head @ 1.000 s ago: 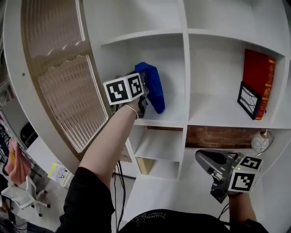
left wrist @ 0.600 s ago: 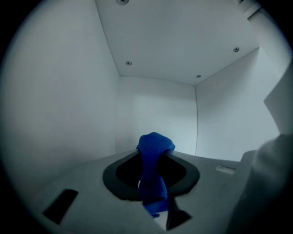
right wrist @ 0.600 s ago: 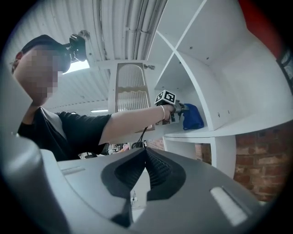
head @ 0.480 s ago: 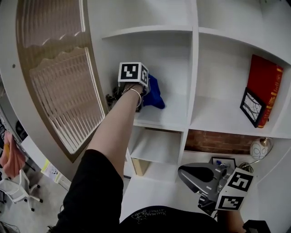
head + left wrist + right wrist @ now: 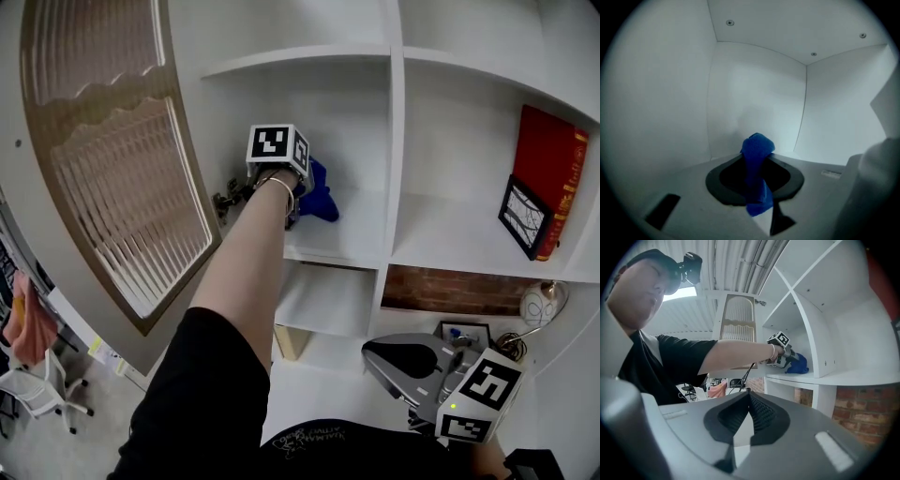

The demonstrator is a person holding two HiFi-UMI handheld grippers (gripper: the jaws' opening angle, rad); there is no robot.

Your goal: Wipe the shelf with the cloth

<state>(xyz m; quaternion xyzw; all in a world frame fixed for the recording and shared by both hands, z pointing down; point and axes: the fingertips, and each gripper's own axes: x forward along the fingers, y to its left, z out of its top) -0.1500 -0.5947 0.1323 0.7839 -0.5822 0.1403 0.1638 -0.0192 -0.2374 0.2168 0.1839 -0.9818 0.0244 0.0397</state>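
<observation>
My left gripper [image 5: 298,202] reaches into the left compartment of the white shelf [image 5: 352,246] and is shut on the blue cloth [image 5: 319,195]. The cloth rests low at the shelf board near the compartment's left wall. In the left gripper view the blue cloth [image 5: 757,173] is pinched between the jaws, with the compartment's back corner behind it. The right gripper view shows the same cloth [image 5: 797,364] from the side on the shelf board. My right gripper [image 5: 389,356] hangs low at the bottom right, jaws shut with nothing in them.
A red book [image 5: 548,178] and a small framed picture [image 5: 522,217] stand in the right compartment. A round lamp [image 5: 536,305] and a small frame [image 5: 462,333] sit on the lower shelf. A slatted arched panel [image 5: 122,178] stands left of the shelf.
The left gripper has pushed the blue cloth deeper and lower into the compartment. The right gripper has sunk lower and shifted left in the head view.
</observation>
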